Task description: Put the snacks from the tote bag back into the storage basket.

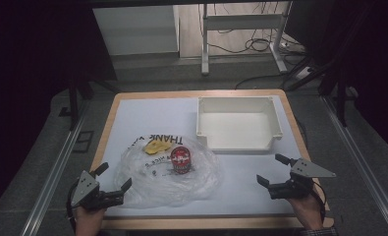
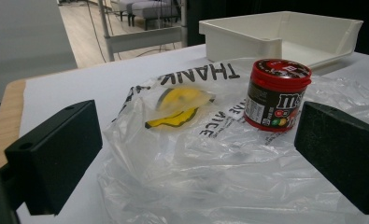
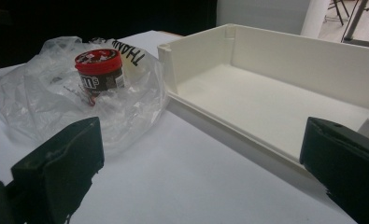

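A clear plastic bag (image 1: 167, 174) with black lettering lies crumpled on the white table sheet, left of centre. On it stands a red-lidded candy jar (image 1: 181, 160) (image 2: 275, 95) (image 3: 100, 72), upright. A small yellow packet (image 1: 156, 146) (image 2: 180, 105) lies under the bag's film, just beyond the jar's left. My left gripper (image 1: 114, 178) is open at the bag's near left edge, with nothing between its jaws. My right gripper (image 1: 274, 170) is open too, near the front right, apart from the bag and just in front of the tray.
An empty white plastic tray (image 1: 239, 123) (image 3: 285, 93) sits at the back right of the table, its open side facing the near edge. The wooden table rim (image 1: 206, 222) runs along the front. A metal frame and cables (image 1: 260, 44) stand on the floor beyond.
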The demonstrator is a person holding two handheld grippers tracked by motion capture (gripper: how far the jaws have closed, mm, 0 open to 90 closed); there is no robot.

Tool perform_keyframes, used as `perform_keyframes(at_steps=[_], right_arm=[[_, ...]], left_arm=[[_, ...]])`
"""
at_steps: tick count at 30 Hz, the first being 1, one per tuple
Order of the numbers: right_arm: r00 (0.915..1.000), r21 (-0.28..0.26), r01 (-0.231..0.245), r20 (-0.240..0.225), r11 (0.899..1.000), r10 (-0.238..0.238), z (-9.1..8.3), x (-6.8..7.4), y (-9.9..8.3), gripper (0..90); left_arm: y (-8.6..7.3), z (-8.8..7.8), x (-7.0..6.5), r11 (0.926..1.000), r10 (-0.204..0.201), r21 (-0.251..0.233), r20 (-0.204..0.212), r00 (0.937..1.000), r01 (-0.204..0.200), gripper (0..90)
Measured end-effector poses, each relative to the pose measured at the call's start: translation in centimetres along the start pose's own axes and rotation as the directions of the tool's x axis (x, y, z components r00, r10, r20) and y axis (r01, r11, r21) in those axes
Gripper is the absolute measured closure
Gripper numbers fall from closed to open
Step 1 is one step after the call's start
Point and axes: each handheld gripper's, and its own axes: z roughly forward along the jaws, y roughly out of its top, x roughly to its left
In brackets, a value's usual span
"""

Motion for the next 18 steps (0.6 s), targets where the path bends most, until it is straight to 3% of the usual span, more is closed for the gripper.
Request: perform_keyframes(at_steps=[18], right_arm=[[0.9975, 0.066, -0.018, -0.066, 0.998, 0.022, 1.8, -0.1, 0.6, 0.0]], left_arm=[[0.0, 0.0, -0.1, 0.9999, 0.013, 0.004, -0.013, 0.9998, -0.013, 0.7]])
